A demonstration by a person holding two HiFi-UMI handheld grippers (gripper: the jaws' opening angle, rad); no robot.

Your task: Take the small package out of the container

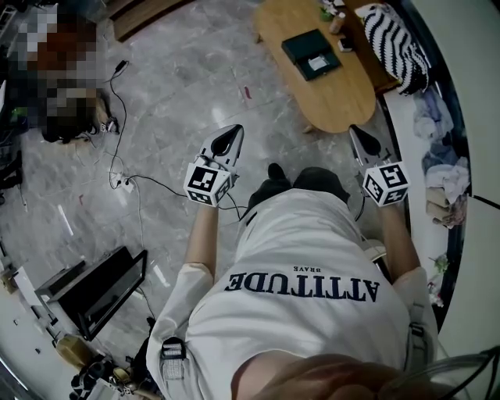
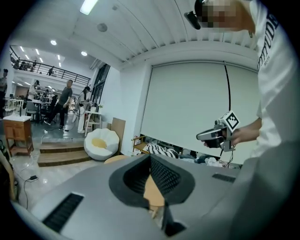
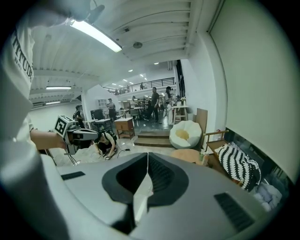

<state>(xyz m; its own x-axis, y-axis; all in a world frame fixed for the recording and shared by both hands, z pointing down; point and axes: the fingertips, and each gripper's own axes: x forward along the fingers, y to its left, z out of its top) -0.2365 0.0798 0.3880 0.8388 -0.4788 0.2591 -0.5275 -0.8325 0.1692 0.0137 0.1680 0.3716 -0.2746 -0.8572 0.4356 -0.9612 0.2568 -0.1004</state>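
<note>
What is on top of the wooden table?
A dark flat tray lies on the wooden table; small items stand at its far end. What the tray holds is too small to tell.

Dark flat container (image 1: 301, 43) on wooden table (image 1: 344, 98); small package (image 1: 317, 63), probably pale, lying inside.

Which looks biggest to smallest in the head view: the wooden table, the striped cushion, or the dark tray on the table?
1. wooden table, clearly largest
2. striped cushion
3. dark tray, only slightly smaller than the cushion, so that pair is close
</note>
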